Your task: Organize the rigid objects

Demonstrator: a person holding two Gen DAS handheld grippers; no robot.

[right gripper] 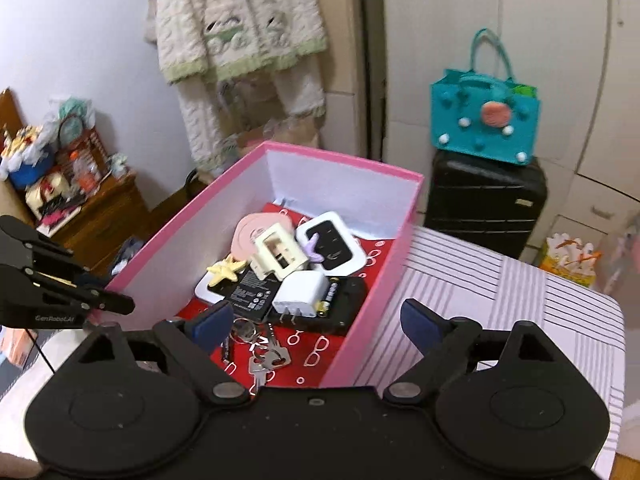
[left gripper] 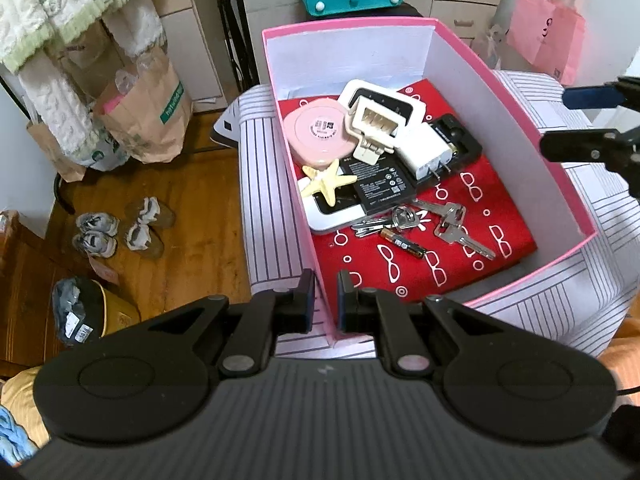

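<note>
Only the left wrist view shows the loose AA battery (left gripper: 402,243) on the red cloth (left gripper: 480,184), at 6 o'clock from the keys (left gripper: 448,222). The left gripper (left gripper: 325,300) pinches the near wall of the pink box (left gripper: 532,128) between narrow fingers. The right gripper (right gripper: 316,324) stands wide, empty, above the box's clutter.

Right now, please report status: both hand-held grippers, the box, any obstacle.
Left hand-held gripper shut on pink cardboard box wall. Right hand-held gripper open, empty, over the box. Silver metal keys, small black battery inside. No obstacle seen.
</note>
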